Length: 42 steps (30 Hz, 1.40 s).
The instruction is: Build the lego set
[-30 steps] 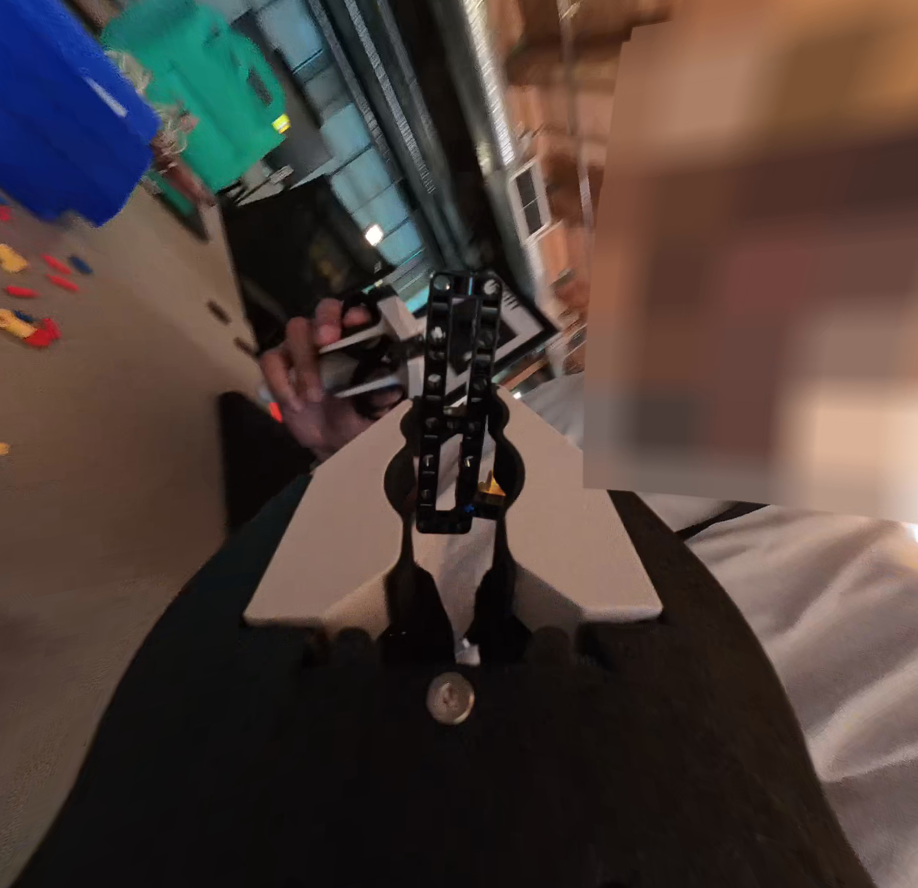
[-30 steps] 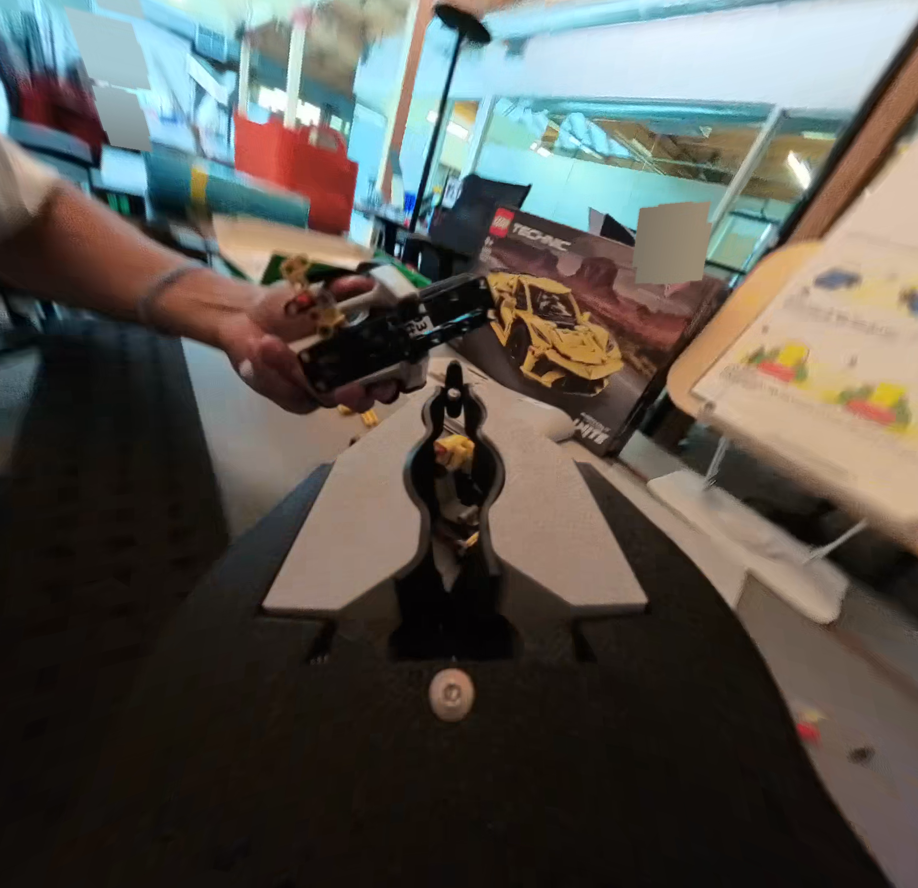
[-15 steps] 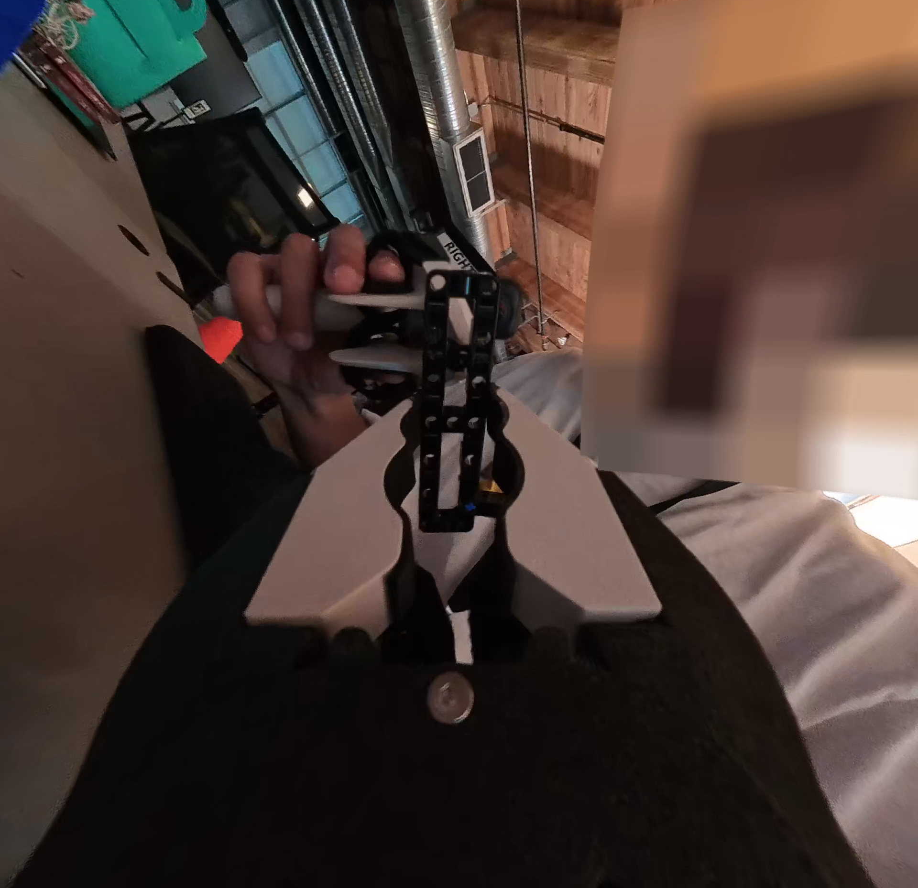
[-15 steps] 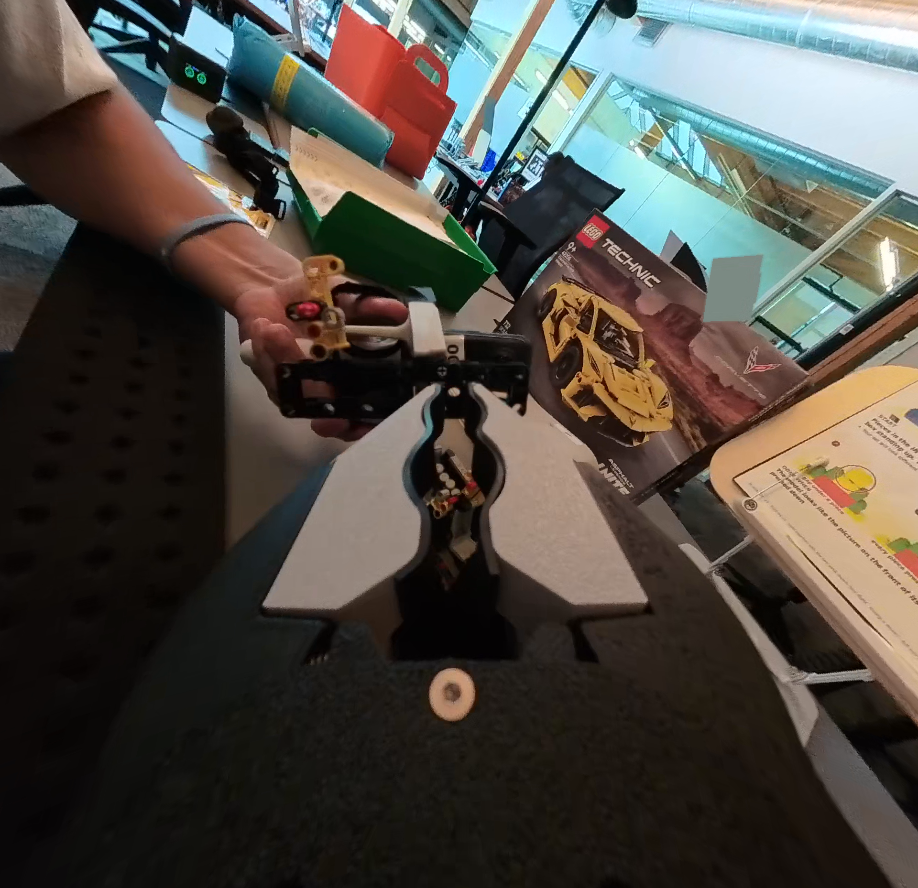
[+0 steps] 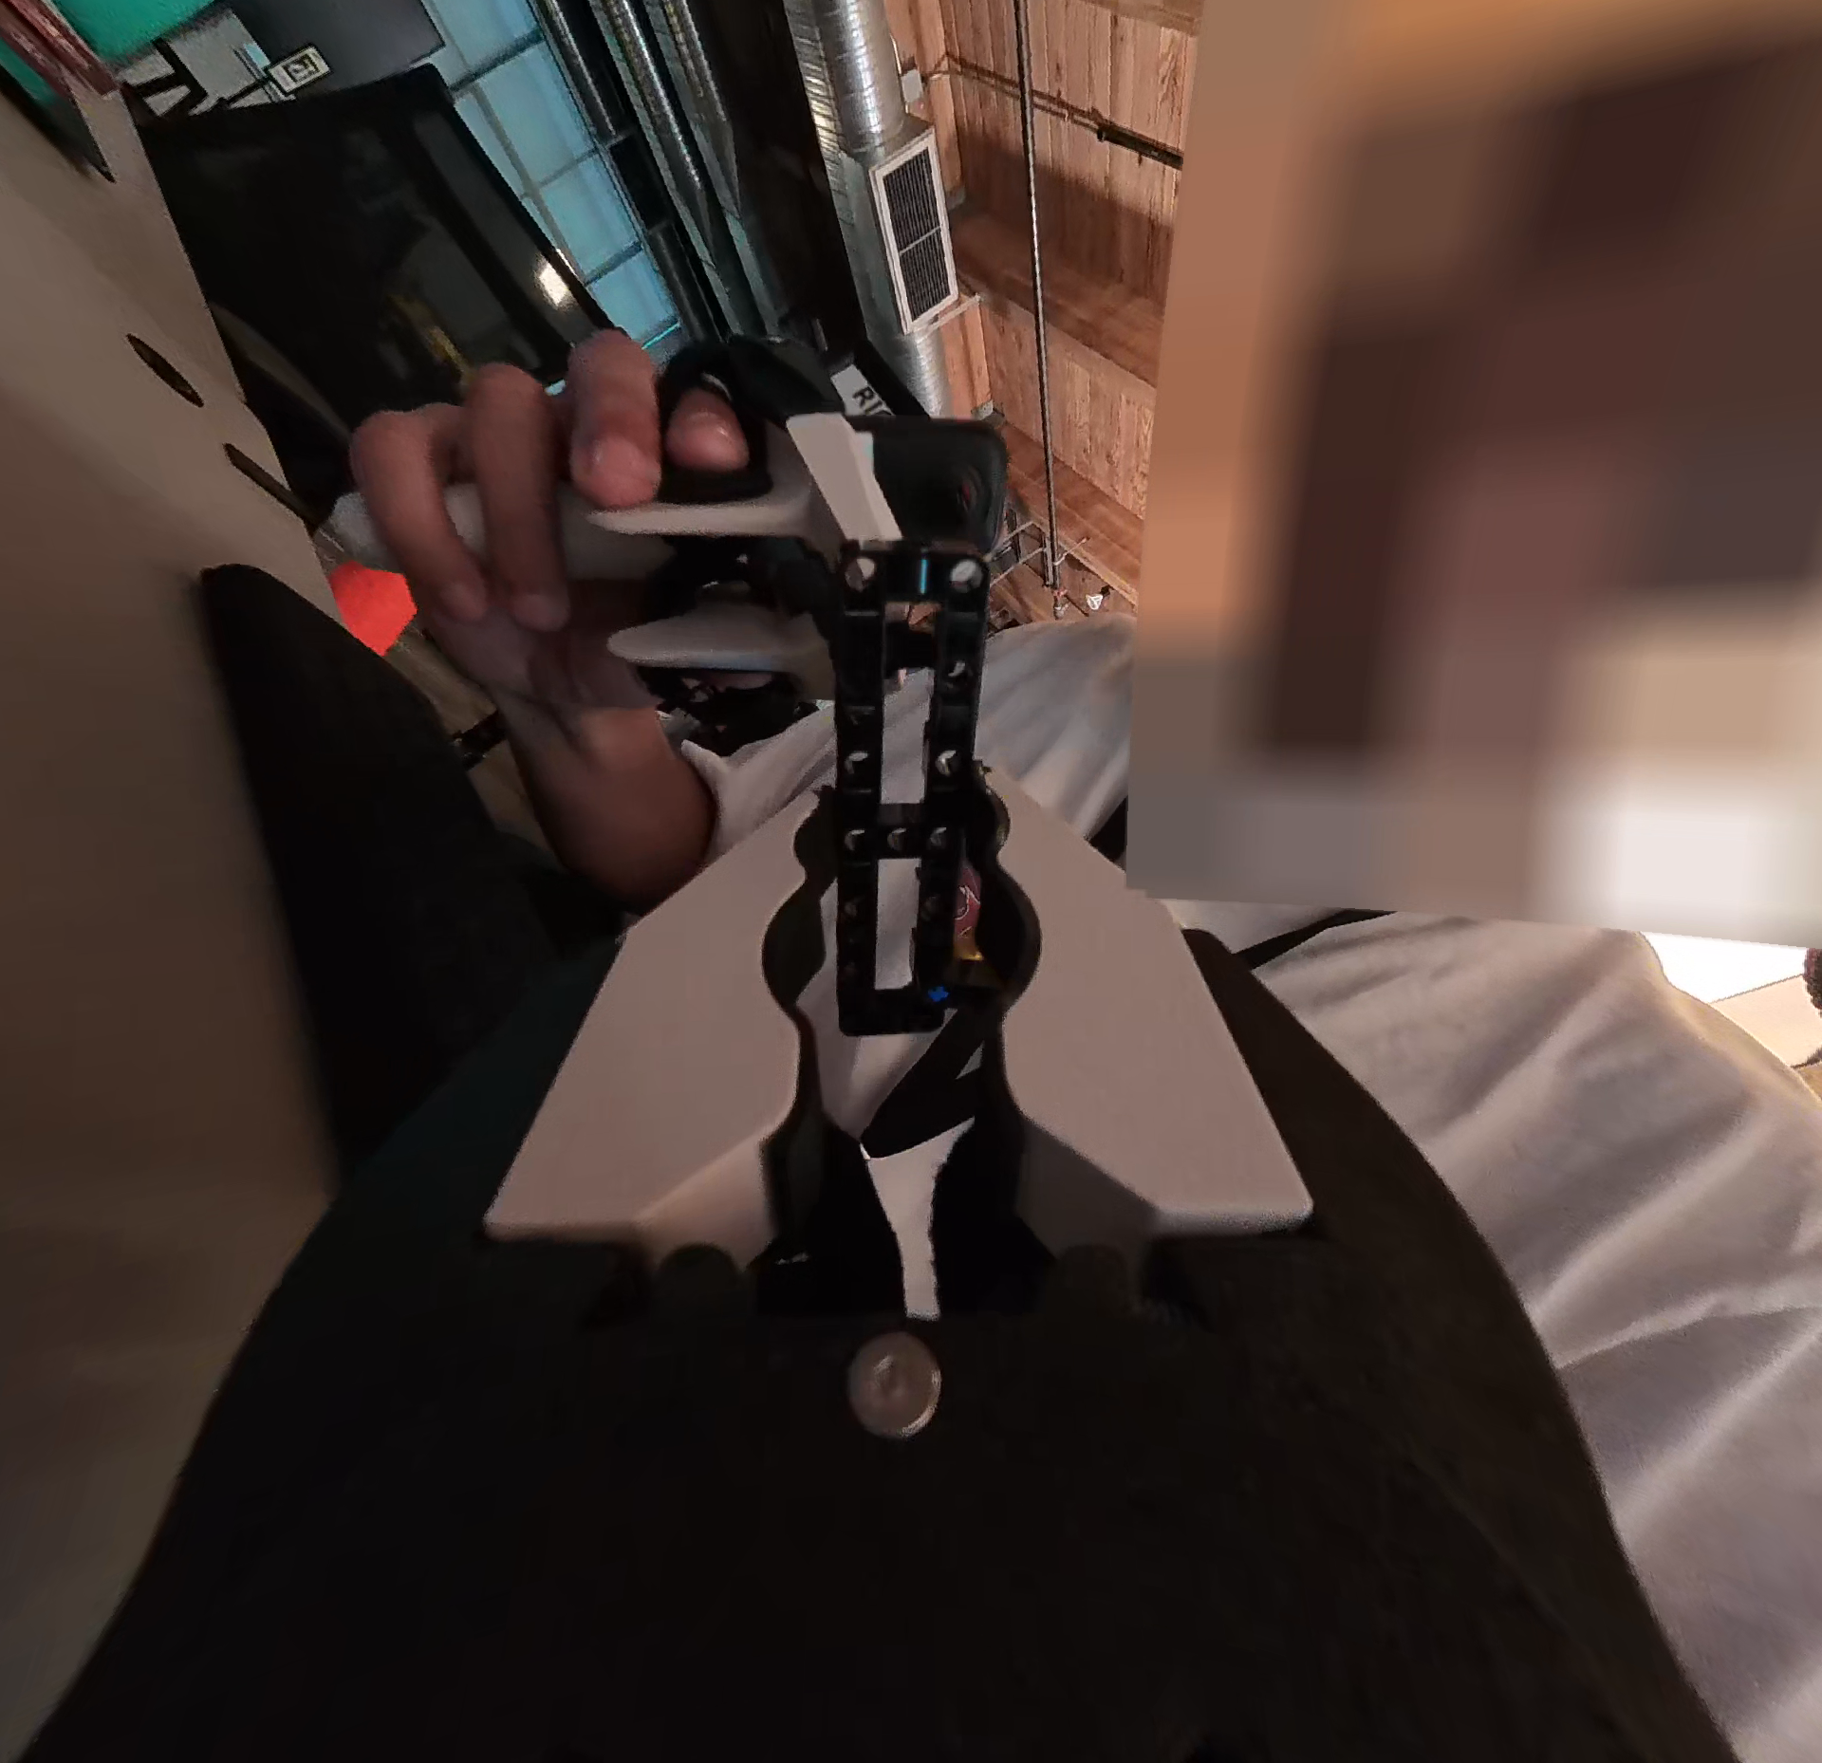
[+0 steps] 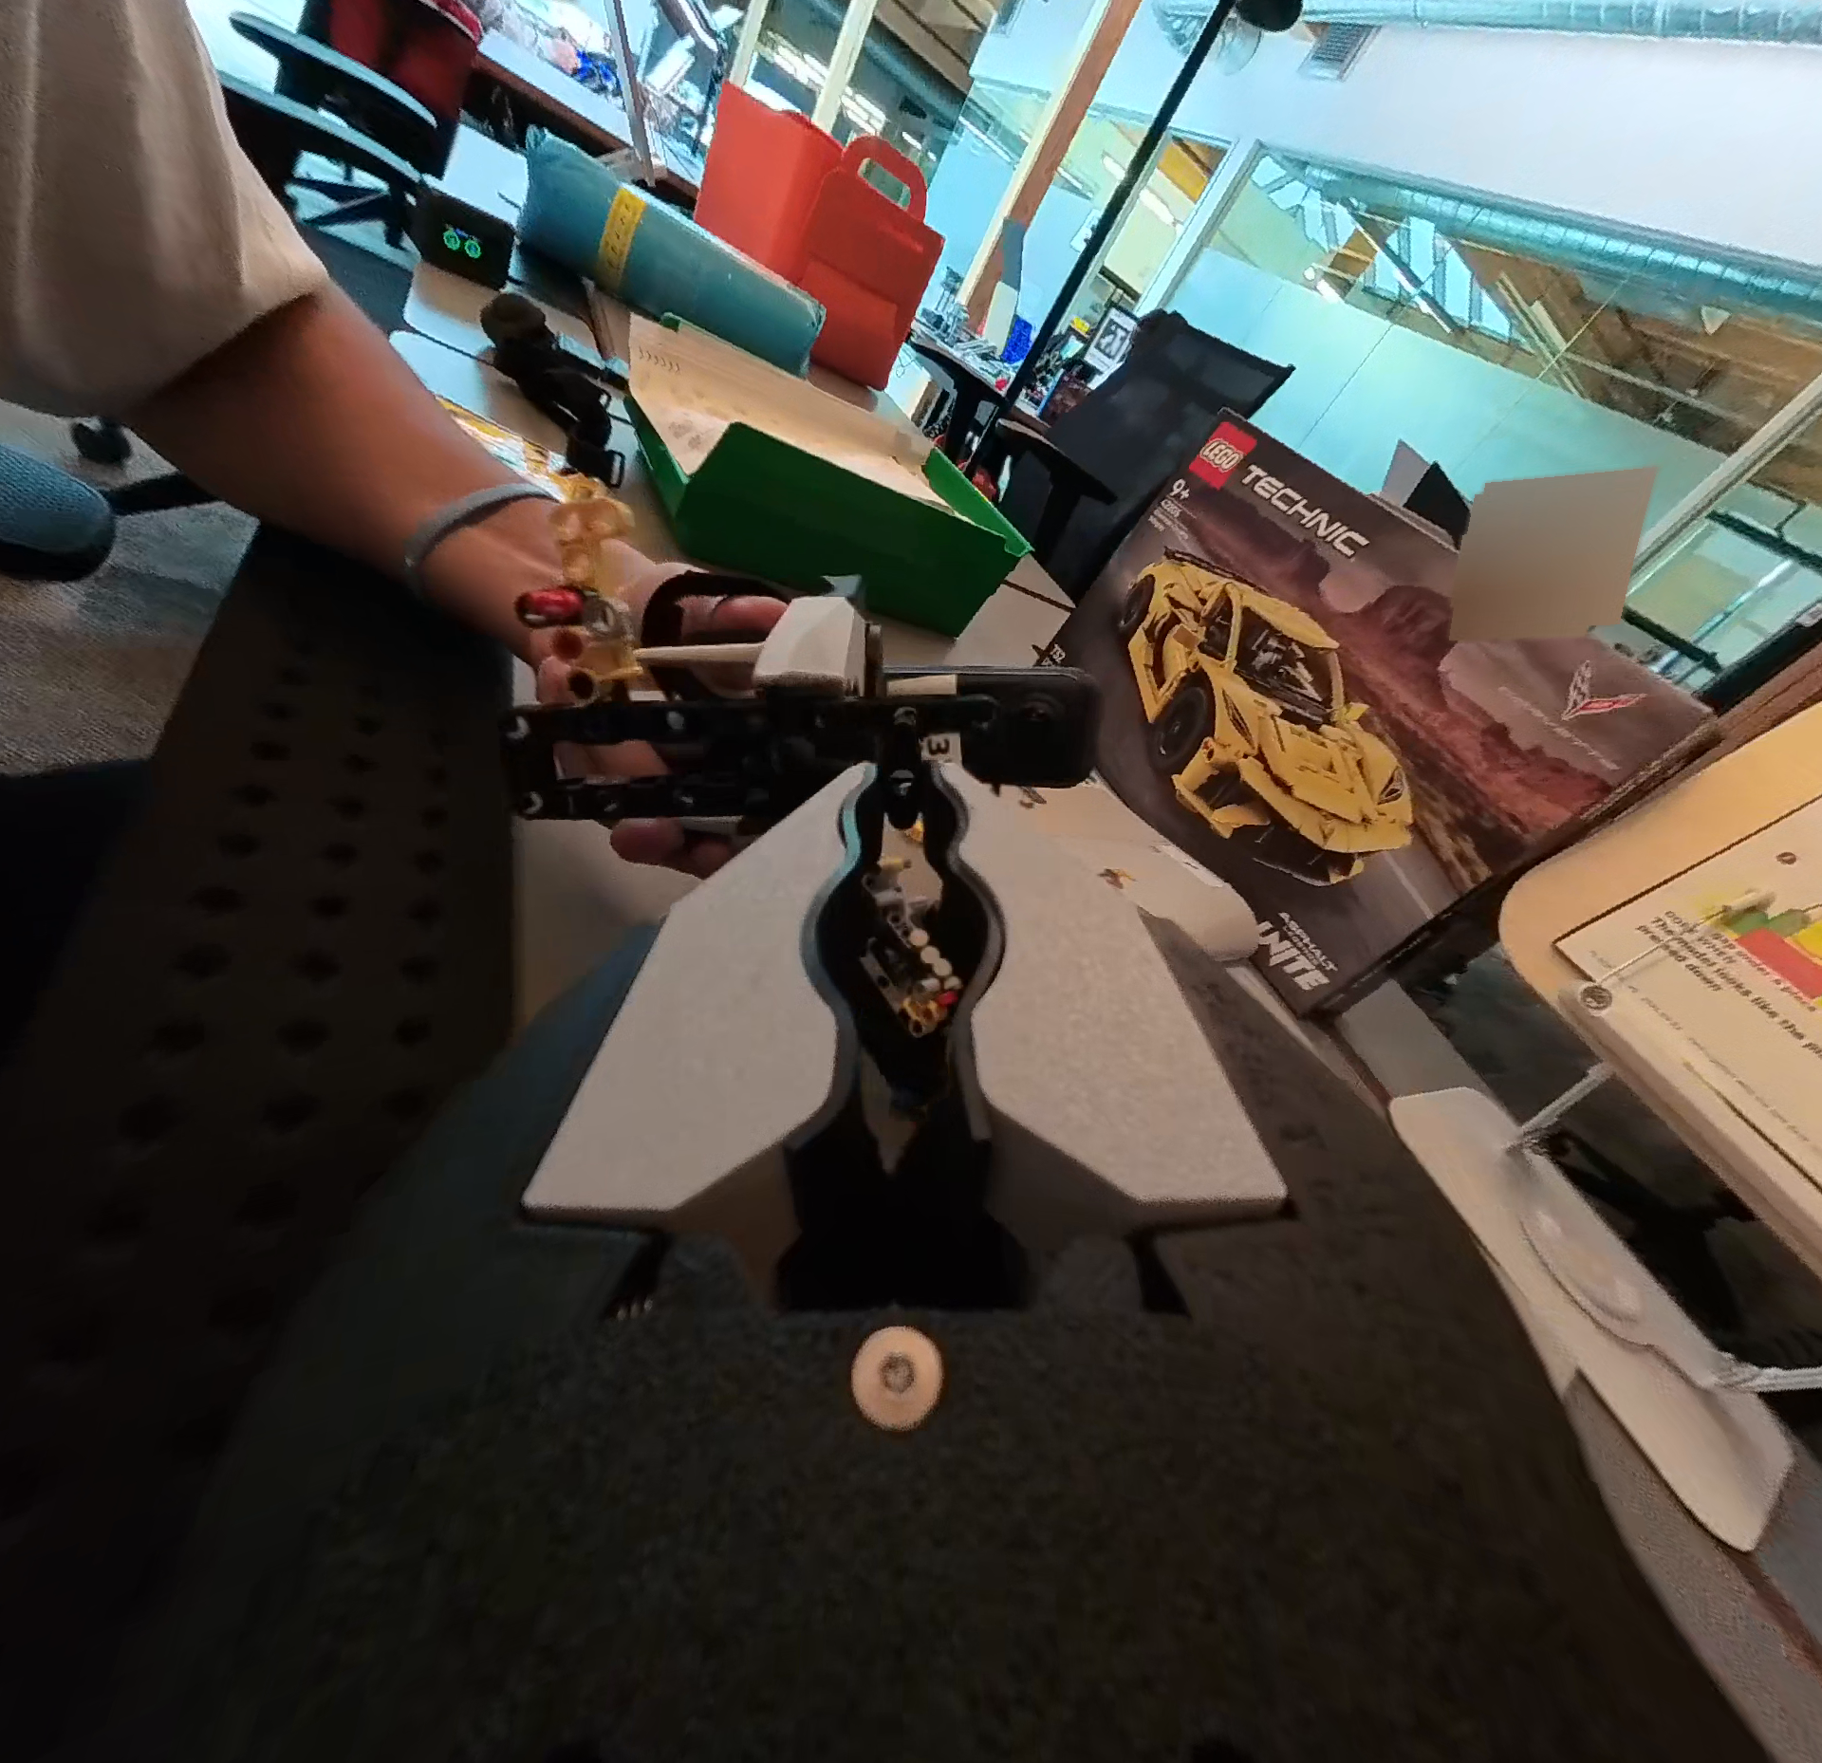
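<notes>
I am holding the black frame in my left gripper, jaws clamped on its lower end, so it is sitting up in the air in front of the person's shirt, well clear of the table. Over the last second I have been swinging both grippers round: the left view has turned away from the loose parts on the table, and the right gripper has been closing in on the frame. In the right view its tips are now touching or just short of the frame's edge; I cannot tell which. The right jaws are nearly together, and a small black piece seems to be pinched at their tips, though I cannot tell for sure. I judge that a piece is about to be pressed into the frame.

The frame's long axis is running straight out along my left fingers, its free end pointing away from the left camera. In the right view the frame is lying crosswise, with a yellow and red sub-assembly standing up from its far left end. The set's box is standing behind.
</notes>
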Tool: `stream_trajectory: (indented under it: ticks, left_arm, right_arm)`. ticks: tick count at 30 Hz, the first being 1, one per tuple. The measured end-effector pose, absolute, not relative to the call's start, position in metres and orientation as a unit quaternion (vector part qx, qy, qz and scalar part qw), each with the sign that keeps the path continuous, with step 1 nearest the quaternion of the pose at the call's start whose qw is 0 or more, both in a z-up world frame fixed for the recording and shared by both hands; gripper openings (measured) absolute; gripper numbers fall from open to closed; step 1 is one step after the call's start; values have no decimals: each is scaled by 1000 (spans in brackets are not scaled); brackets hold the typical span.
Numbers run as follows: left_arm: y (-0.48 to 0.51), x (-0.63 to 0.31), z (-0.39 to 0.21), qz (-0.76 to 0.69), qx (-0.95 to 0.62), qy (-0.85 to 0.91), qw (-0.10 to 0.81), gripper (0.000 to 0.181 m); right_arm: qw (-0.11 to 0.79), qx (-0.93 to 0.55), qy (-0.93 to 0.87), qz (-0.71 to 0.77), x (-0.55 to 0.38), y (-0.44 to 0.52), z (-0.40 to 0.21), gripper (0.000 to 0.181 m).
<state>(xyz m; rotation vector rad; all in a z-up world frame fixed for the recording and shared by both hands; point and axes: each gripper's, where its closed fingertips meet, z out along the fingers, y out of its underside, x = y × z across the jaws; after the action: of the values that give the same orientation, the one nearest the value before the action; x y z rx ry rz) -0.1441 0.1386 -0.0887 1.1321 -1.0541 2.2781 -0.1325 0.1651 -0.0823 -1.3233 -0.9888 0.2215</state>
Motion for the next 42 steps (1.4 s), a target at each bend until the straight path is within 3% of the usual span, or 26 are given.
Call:
stream_trajectory:
  ticks: [9,18,24,28,42]
  left_arm:
    - [128,-150,-95,794,400,-409,205,25]
    - [88,-175,-124,699,391,-549,239,25]
    - [89,-178,-122,706,388,-532,260,25]
    - [84,-184,-117,717,357,-536,267,11]
    - [84,-185,-115,726,346,-534,259,10]
  right_arm:
    - [654,-590,-453,136,-139,159,-88,6]
    - [513,-579,-600,207,-163,125,-118,7]
    - [466,-580,-637,202,-169,130,-123,7]
    - [469,-587,-614,240,-179,131,-130,7]
    - [535,-565,-517,355,-181,126,-122,7]
